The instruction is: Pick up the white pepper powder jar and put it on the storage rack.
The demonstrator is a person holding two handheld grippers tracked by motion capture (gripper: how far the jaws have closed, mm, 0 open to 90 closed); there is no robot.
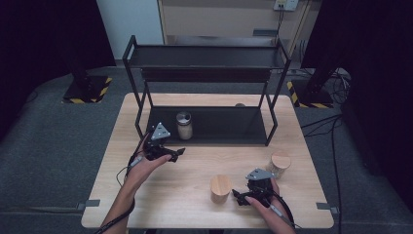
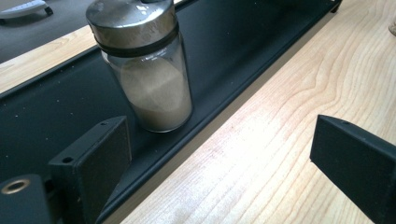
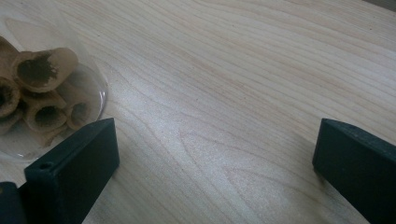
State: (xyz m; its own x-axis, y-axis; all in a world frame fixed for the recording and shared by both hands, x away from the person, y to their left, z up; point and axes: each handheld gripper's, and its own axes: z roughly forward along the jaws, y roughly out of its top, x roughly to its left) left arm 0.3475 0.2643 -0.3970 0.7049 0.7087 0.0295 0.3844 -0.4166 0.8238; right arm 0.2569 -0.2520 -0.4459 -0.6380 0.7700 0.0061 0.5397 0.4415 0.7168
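At the left edge of the right gripper view, we see a glass jar (image 3: pixel 46 93) of brown rolls, cut off. Centre-left in the high view, a powder-filled shaker (image 1: pixel 184 126) stands on the rack (image 1: pixel 219 127). Left gripper (image 1: pixel 178 153) and right gripper (image 1: pixel 238 196) are both spread, holding nothing.

Left gripper (image 1: pixel 176 154) hung low, jaws wide apart, nothing clamped. Right gripper (image 1: pixel 238 197) sat near the person's edge, jaws spread too, empty.

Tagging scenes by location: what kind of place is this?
Likely a lab recording bay, not a kitchen: a wooden table on grey carpet, hazard-striped stand bases at the back corners, and a black metal shelf rack as a prop.
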